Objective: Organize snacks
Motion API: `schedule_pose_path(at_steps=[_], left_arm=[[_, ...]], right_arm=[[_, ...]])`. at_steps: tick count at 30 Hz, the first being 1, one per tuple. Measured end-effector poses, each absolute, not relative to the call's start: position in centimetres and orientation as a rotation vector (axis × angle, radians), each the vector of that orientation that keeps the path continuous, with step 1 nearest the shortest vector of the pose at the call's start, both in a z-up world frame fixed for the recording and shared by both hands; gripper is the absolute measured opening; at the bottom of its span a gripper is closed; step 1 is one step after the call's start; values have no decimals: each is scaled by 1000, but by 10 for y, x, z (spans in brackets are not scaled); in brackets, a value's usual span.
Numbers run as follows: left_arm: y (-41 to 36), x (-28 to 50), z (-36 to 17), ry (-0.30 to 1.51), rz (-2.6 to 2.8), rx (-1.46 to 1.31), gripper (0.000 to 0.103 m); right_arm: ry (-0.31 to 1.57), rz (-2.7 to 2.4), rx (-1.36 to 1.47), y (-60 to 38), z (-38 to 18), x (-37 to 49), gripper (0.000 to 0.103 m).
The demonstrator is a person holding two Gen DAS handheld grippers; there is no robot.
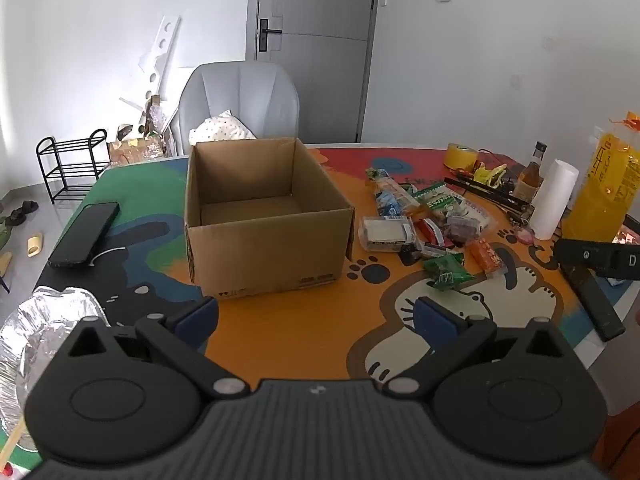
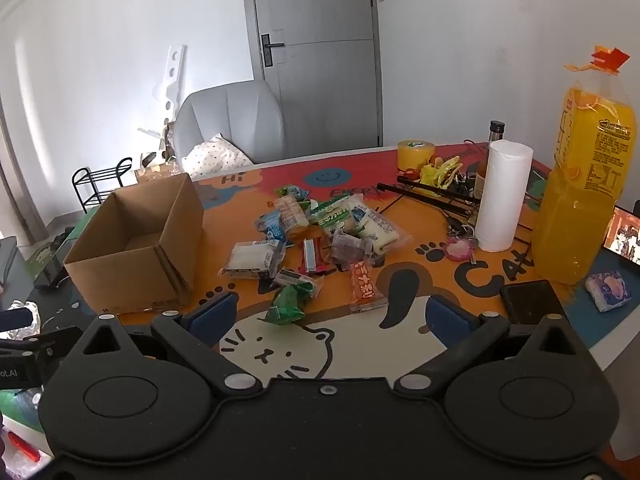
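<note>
Task at start: box (image 1: pixel 264 216) empty, nothing sorted yet. Snacks (image 2: pixel 320 244) all lie piled on mat (image 2: pixel 280 344), just right of box. L gripper (image 1: pixel 316 320) & R gripper (image 2: pixel 332 316): jaws wide apart, nothing between them.

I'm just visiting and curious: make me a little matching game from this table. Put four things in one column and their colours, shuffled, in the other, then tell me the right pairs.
Things:
1. cardboard box
2. paper towel roll
3. juice bottle
4. crumpled snack packet nearest the right gripper

Colours:
A. white
B. green
C. brown
D. orange-yellow

Right pairs: 1-C, 2-A, 3-D, 4-B.
</note>
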State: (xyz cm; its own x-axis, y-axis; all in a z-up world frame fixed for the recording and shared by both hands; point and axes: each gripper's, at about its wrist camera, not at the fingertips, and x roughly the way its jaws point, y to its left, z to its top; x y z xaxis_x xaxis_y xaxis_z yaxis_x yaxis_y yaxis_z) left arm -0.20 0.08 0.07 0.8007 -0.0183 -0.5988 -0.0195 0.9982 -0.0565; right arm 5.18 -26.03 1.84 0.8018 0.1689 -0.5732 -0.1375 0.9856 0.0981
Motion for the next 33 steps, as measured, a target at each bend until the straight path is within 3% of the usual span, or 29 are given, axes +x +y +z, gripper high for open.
schedule_pose_path(at_steps=[33], left_arm=[[4,-4,4,634,-2,-61,103]], right_arm=[[601,168,42,-256,21,48,103]])
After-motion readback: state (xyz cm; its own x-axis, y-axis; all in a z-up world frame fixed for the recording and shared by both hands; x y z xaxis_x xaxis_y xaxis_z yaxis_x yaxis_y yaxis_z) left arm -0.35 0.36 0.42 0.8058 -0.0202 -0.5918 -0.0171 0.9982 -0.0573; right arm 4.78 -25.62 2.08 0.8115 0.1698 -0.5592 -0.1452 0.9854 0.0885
